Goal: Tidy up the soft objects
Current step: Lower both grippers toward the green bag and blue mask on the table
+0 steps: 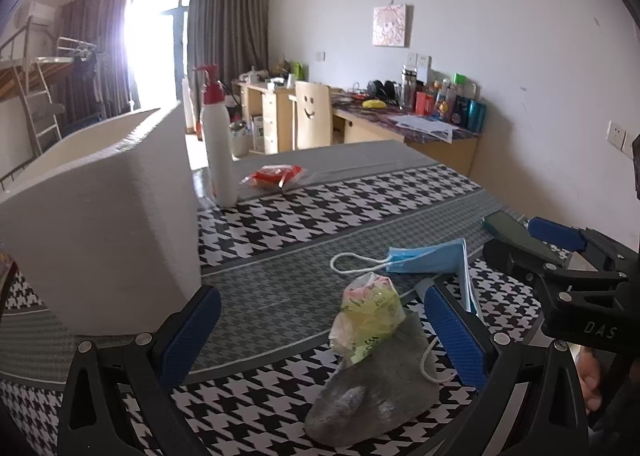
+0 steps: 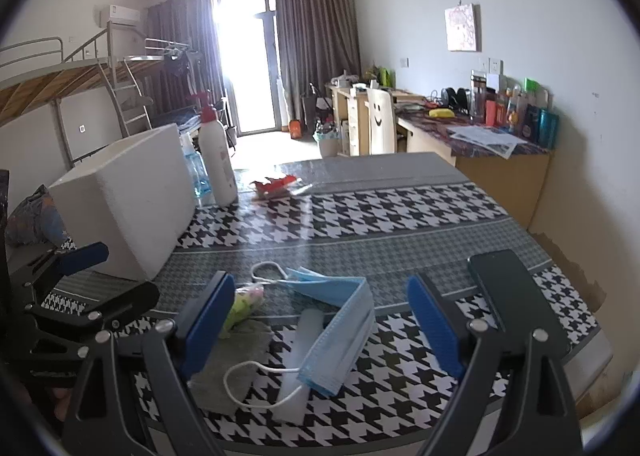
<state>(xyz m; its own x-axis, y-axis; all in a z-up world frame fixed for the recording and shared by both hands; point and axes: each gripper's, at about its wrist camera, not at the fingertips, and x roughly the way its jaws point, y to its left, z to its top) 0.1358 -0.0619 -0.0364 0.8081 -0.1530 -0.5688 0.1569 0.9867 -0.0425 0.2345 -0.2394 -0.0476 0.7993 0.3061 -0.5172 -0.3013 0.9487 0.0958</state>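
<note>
A blue face mask point(image 2: 340, 328) with white ear loops lies on the houndstooth table, between the open fingers of my right gripper point(image 2: 320, 320); it also shows in the left wrist view point(image 1: 428, 256). A yellow-green plastic packet point(image 1: 370, 314) rests on a grey cloth point(image 1: 380, 388), both between the open fingers of my left gripper point(image 1: 320, 336). The packet point(image 2: 244, 304) and the cloth point(image 2: 228, 368) show at the left in the right wrist view. A white foam box point(image 1: 104, 215) stands open-topped at the left. Both grippers are empty.
A white pump bottle point(image 1: 218, 143) and a red wrapper point(image 1: 276, 175) sit at the table's far side. A dark phone point(image 2: 508, 292) lies at the right, by the right gripper. A blue bottle point(image 2: 196, 171) stands behind the box. The table's right edge is close.
</note>
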